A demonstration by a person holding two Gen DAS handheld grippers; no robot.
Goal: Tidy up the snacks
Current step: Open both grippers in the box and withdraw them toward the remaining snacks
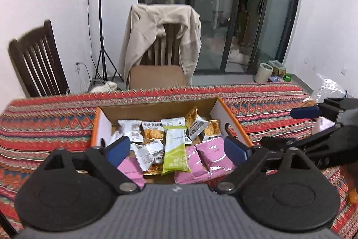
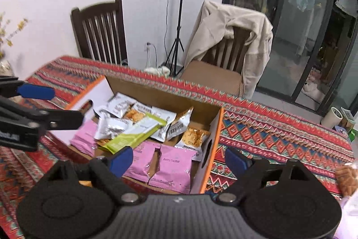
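Box (image 1: 232,124): open cardboard carton with orange edges and cut-out handles, sitting on the patterned cloth (image 1: 44,127); your snacks lie inside it.
Green bar (image 1: 175,149): long lime wrapper, lying on top of the heap near the middle. Probably light and fairly stiff; take it across its short width, mid-length.
Pink packs (image 2: 172,166): flat pouches along the box's near side, some overlapping. Likely soft, light and slick; pinch a crimped end seam, not the puffed middle.
White packs (image 1: 148,152): crinkled foil-type sachets heaped mid-box. Contents may crumble, so squeeze gently.
Orange packs (image 2: 193,138): biscuit-print sachets toward the far and right side, partly buried.
Left gripper (image 1: 176,148): your blue pads stand well apart, nothing between them pressed; it hovers above the box.
Right gripper (image 2: 179,159): also spread wide and empty, over the box's right wall.
Loose snack (image 2: 346,178): a clear-wrapped brownish item on the cloth to your right, outside the box; contents unclear.
Judgement: most snacks look boxed; that outlier seems left to do.
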